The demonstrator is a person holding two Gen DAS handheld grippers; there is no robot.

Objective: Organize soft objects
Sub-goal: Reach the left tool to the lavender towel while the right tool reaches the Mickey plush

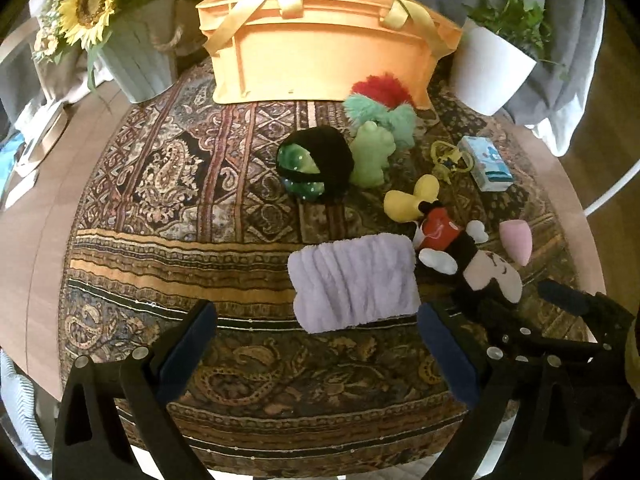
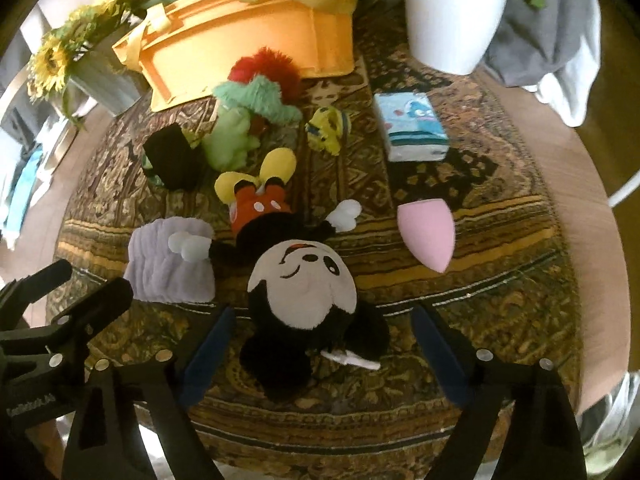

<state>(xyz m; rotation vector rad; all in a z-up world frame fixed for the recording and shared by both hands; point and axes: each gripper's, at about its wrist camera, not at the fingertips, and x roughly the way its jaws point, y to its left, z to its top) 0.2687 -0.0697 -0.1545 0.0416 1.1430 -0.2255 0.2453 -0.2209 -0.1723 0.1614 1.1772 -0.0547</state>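
My left gripper is open, just short of a folded lilac towel. My right gripper is open, its fingers on either side of the head of a Mickey Mouse plush lying on its back; the plush also shows in the left wrist view. Farther back lie a green plush, a teal and red fluffy toy, a black and green bundle and a pink sponge. An orange crate with yellow straps stands at the back.
A patterned cloth covers the round table. A sunflower pot stands back left, a white plant pot back right. A tissue pack and a small yellow toy lie near the crate.
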